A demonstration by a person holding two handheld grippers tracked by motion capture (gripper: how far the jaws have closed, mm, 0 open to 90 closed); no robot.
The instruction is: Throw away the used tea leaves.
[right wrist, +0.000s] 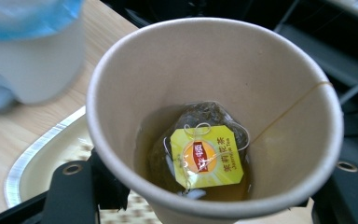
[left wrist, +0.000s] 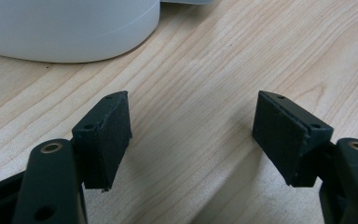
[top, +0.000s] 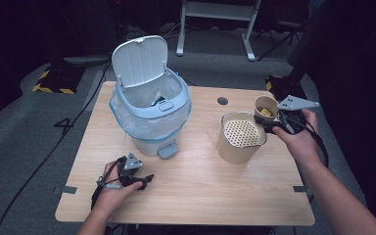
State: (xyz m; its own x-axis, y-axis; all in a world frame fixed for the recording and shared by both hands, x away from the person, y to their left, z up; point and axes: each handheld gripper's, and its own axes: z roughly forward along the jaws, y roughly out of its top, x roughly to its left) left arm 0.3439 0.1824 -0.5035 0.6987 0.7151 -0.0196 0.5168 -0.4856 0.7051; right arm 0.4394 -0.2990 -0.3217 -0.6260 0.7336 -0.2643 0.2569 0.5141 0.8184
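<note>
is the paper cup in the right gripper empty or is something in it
Not empty. The paper cup holds a wet tea bag, its yellow tag and some brownish liquid at the bottom.

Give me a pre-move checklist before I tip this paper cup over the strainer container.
1. Grip on the paper cup: ok, the right gripper is clamped on its wall.
2. Cup contents: ok, a tea bag with its yellow tag sits in brown liquid.
3. Cup position: not ok, it sits at the far right rim of the strainer container, not over the middle.
4. Perforated strainer insert: ok, seated in the container's top, nothing on it.
5. Pedal bin: ok, lid up, bag fitted.
6. Left gripper: ok, open, low over the table, holding nothing.
</note>
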